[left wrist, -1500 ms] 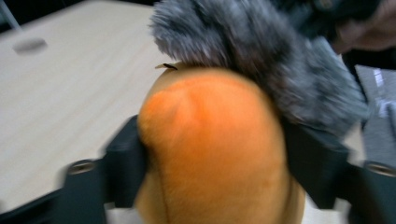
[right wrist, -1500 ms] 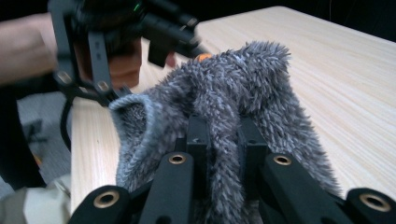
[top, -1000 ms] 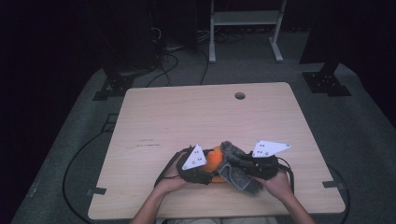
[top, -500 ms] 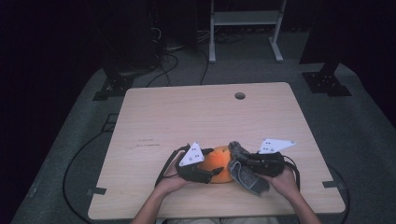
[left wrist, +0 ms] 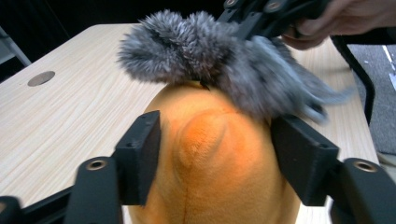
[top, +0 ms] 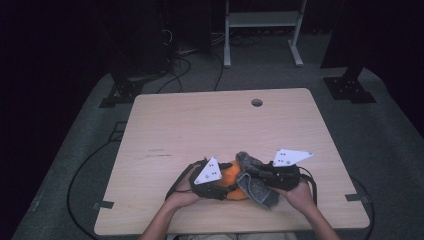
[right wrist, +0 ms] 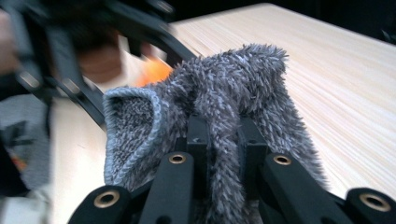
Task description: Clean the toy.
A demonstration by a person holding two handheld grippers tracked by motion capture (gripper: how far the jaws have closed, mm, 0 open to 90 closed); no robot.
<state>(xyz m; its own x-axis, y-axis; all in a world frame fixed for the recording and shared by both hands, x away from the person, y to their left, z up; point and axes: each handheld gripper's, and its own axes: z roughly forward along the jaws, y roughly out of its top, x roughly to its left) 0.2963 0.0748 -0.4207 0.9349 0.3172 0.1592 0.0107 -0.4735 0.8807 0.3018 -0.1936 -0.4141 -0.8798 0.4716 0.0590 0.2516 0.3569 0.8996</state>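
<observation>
Both forearms come in over the near edge of the counter (top: 165,125), close together. The left hand (top: 181,198) holds the left claw (left wrist: 219,154) just left of the orange plush toy (left wrist: 210,158). Its two jaws press on the toy's sides. The right hand (top: 300,192) holds the right claw (right wrist: 223,135) just right of the toy. Its jaws are squeezed together on a fluffy grey cloth (right wrist: 224,93), which lies on top of the toy.
</observation>
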